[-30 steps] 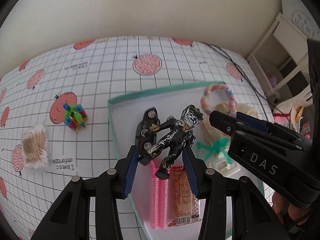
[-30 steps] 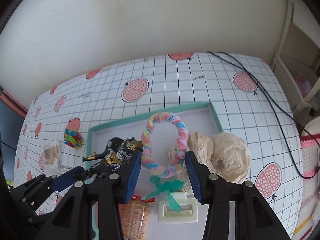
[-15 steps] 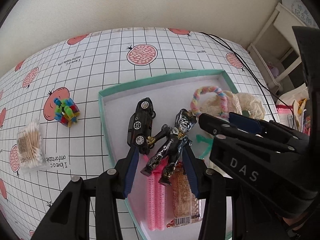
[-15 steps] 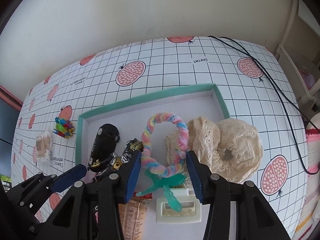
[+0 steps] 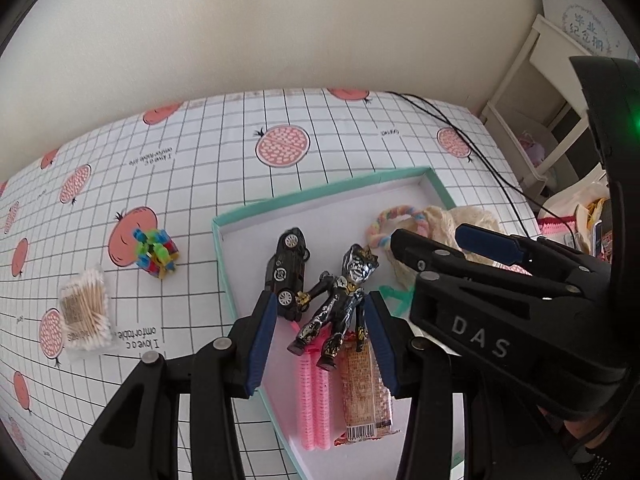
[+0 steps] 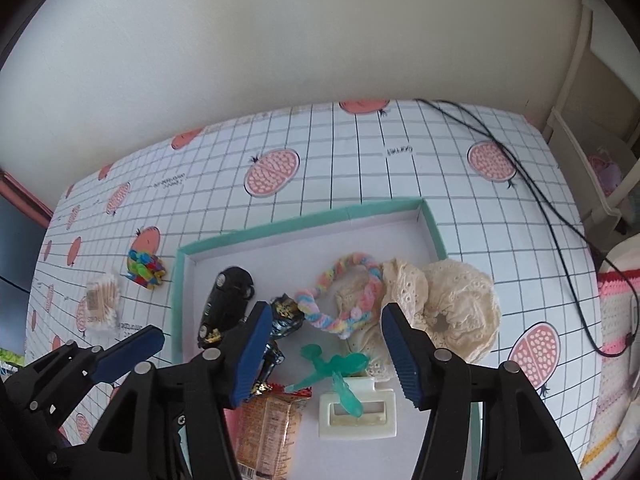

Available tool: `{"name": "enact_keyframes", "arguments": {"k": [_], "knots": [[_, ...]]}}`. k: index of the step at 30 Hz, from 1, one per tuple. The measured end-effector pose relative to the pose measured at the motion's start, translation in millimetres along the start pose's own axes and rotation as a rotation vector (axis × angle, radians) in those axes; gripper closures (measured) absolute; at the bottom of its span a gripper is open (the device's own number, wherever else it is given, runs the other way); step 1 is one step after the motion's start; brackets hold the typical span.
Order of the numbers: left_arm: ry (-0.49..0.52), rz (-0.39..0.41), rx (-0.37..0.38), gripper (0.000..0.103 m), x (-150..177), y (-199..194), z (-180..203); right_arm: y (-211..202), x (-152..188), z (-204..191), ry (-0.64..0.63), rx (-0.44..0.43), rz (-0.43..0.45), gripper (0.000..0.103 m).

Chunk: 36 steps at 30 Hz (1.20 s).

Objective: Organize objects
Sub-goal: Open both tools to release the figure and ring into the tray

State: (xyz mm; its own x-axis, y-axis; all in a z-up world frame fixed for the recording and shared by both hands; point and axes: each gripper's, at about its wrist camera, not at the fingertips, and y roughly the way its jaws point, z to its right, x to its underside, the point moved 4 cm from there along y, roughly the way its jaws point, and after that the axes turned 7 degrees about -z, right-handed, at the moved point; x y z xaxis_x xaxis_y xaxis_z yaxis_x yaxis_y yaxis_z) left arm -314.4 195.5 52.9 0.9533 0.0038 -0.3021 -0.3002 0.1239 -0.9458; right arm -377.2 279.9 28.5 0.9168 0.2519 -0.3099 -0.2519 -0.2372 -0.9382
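Note:
A teal-rimmed tray [image 5: 320, 194] [image 6: 304, 220] holds a black toy car [image 5: 288, 268] [image 6: 224, 304], a black and silver figure [image 5: 340, 304] [image 6: 282, 320], a pastel braided ring [image 6: 344, 296], cream lace scrunchies [image 6: 448, 308], a green clip [image 6: 336, 368], a white clip [image 6: 356, 412], pink rollers [image 5: 314, 400] and a snack bar [image 5: 364, 388]. My left gripper [image 5: 320, 340] is open above the figure, which lies loose in the tray. My right gripper [image 6: 328, 352] is open and empty above the braided ring and green clip.
A colourful block toy [image 5: 156, 252] [image 6: 146, 268] and a pack of cotton swabs [image 5: 86, 312] [image 6: 102, 304] lie on the checked tablecloth left of the tray. A black cable [image 6: 540, 208] runs along the right side. White shelves [image 5: 552, 104] stand at the right.
Both grippers have pulled back and up from the tray. The figure, between the left fingers a second ago, now lies in the tray beside the car. The right jaws have opened wider.

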Motion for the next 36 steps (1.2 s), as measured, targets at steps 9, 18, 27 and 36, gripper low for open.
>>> {"name": "enact_keyframes", "arguments": {"k": [9, 18, 27, 36], "knots": [[-0.043, 0.034, -0.027, 0.055, -1.5, -9.9, -15.7, -26.9, -5.3, -8.4, -0.015, -0.006, 0.070, 0.042], [-0.120, 0.040, -0.091, 0.051, -4.4, -9.0, -40.9, -17.0, -3.5, -5.5, -0.008, 0.006, 0.048, 0.042], [-0.239, 0.068, -0.134, 0.032, -7.5, -10.1, -75.0, -9.6, -0.5, -9.0, -0.025, 0.009, 0.040, 0.035], [-0.312, 0.064, -0.160, 0.008, -5.1, -1.9, -99.2, -1.7, 1.4, -12.9, -0.037, -0.004, 0.032, 0.013]]}}
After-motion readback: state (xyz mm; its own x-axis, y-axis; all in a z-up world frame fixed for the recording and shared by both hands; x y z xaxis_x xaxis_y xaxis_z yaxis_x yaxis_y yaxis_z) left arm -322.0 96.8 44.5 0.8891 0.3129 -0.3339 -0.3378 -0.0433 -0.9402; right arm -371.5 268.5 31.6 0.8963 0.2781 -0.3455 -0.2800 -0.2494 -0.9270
